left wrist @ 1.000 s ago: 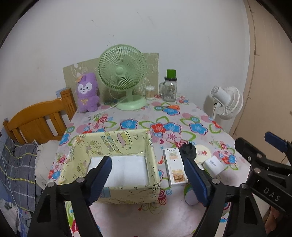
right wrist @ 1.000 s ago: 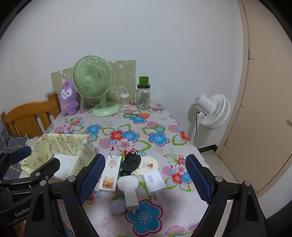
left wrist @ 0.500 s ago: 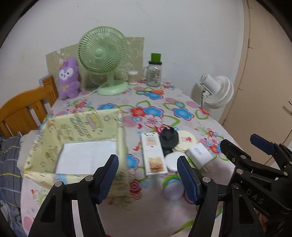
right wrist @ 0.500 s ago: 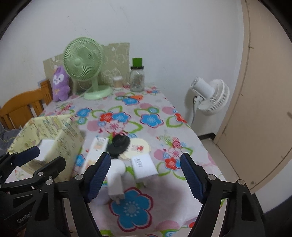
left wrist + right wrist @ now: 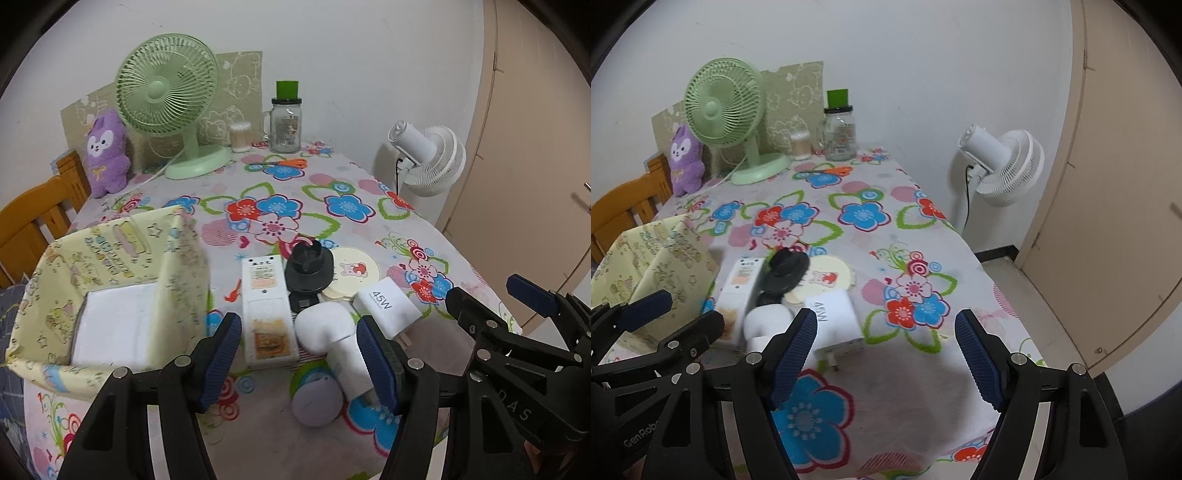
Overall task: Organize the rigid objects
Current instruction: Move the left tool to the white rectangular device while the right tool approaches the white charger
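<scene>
A yellow patterned fabric box (image 5: 110,258) stands at the table's near left, with a white slab (image 5: 114,325) inside. Beside it lie a white remote-like box (image 5: 267,306), a black round holder (image 5: 309,269), a cream round disc (image 5: 354,267), a white 45W charger (image 5: 386,306), a white plug adapter (image 5: 332,339) and a lilac round piece (image 5: 316,402). My left gripper (image 5: 299,360) is open above the remote and adapter. My right gripper (image 5: 886,354) is open, over the tablecloth just right of the charger (image 5: 833,317).
A green desk fan (image 5: 166,92), purple plush (image 5: 105,155), glass jar with green lid (image 5: 285,122) and cotton-swab tub (image 5: 240,137) stand at the back. Orange scissors (image 5: 284,162) lie near them. A white floor fan (image 5: 428,158) and a door are right; a wooden chair (image 5: 33,218) is left.
Both grippers have moved forward and to the right, closer to the cluster of small objects. The left one shifted from over the box to over the remote and adapter. Both stayed open.
</scene>
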### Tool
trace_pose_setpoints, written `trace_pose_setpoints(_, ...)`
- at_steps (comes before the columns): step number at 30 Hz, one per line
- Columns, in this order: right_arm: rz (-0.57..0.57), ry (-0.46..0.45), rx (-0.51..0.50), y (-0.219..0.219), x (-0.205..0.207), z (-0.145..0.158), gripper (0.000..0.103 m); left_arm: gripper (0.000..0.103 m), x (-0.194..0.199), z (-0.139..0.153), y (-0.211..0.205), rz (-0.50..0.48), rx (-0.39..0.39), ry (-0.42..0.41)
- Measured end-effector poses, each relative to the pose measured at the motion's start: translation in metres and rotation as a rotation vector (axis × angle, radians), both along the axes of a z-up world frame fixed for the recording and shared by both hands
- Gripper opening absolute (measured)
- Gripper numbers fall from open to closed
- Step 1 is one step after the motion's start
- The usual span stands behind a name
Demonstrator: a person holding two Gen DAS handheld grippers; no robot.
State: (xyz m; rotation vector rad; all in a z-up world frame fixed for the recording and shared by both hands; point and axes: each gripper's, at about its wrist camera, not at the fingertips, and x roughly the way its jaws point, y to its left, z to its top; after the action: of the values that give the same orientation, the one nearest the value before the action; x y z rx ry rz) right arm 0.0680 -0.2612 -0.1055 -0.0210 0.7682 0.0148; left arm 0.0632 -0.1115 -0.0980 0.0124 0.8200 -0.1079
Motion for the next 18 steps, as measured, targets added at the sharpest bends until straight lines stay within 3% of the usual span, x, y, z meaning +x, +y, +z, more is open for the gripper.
trace_pose_setpoints(18, 0.064, 0.097, 0.022, 0.001, 0.048, -0.037, 0.081, 0.062, 0.062, -0.038, -0.002, 0.09, 0.033, 0.122)
